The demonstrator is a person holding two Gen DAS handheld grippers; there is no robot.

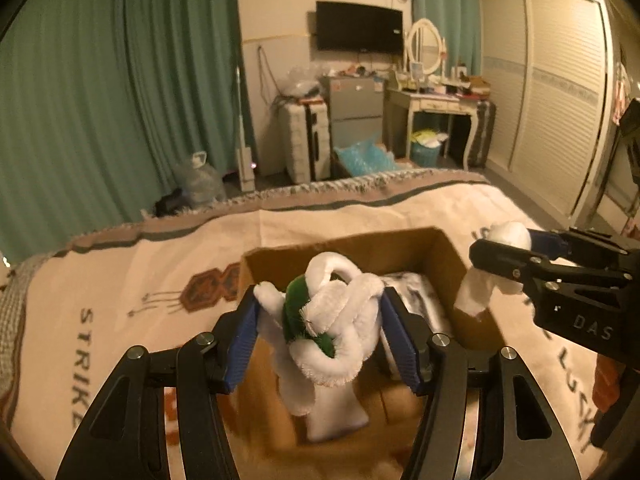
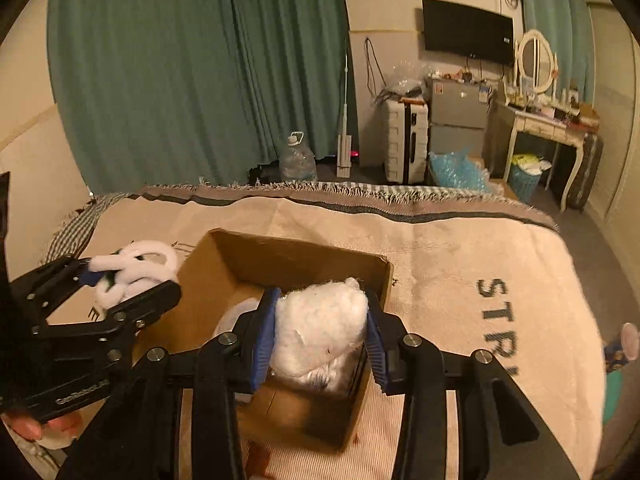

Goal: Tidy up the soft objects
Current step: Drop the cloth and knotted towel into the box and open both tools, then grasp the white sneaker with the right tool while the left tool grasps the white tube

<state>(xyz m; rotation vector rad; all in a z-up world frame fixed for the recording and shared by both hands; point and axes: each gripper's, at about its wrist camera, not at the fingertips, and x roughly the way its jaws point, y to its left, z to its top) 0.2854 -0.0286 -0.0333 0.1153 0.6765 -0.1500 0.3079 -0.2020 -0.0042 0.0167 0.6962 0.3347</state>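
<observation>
An open cardboard box point(image 1: 444, 248) point(image 2: 296, 252) sits on the bed. My left gripper point(image 1: 318, 332) is shut on a white and green plush toy point(image 1: 336, 320) with looped limbs and holds it over the box's near left side; the toy also shows in the right wrist view point(image 2: 132, 272). My right gripper point(image 2: 320, 336) is shut on a fluffy white plush point(image 2: 320, 332) and holds it above the inside of the box; it also shows in the left wrist view point(image 1: 508, 236). Another light soft item point(image 1: 412, 292) lies inside the box.
The bed is covered with a cream blanket point(image 2: 460, 264) with dark letters and a fringed far edge. Beyond the bed are green curtains point(image 2: 192, 64), a water jug point(image 2: 296, 160), a white suitcase point(image 2: 404, 140), a small fridge point(image 2: 456, 116), a dressing table point(image 2: 544, 120) and a wardrobe point(image 1: 552, 92).
</observation>
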